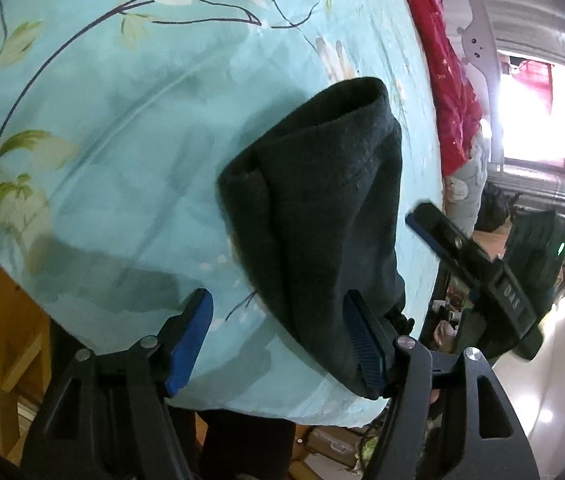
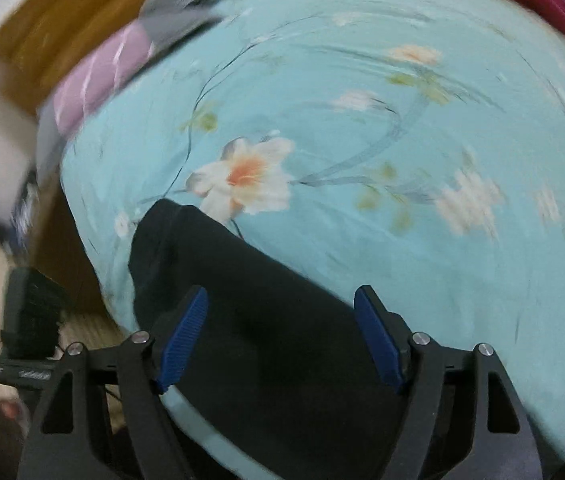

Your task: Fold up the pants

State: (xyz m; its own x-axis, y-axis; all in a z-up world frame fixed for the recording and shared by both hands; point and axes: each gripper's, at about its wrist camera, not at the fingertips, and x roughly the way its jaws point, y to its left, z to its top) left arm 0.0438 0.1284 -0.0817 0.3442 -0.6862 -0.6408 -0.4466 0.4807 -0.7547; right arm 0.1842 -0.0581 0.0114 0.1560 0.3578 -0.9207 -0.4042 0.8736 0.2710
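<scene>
Here the dark pants (image 1: 322,208) lie folded into a thick bundle on the bed, atop a light blue floral sheet (image 1: 122,140), near its front edge. The left hand-held gripper (image 1: 278,332) is released, its blue-padded fingers spread wide, the right pad just beside the bundle's near end. The right hand-held gripper (image 2: 282,336) is likewise spread apart above the pants (image 2: 250,320), grasping nothing; its view is blurred. A red patterned quilt (image 1: 450,92) sits along the far side of the bed, well apart from the pants.
</scene>
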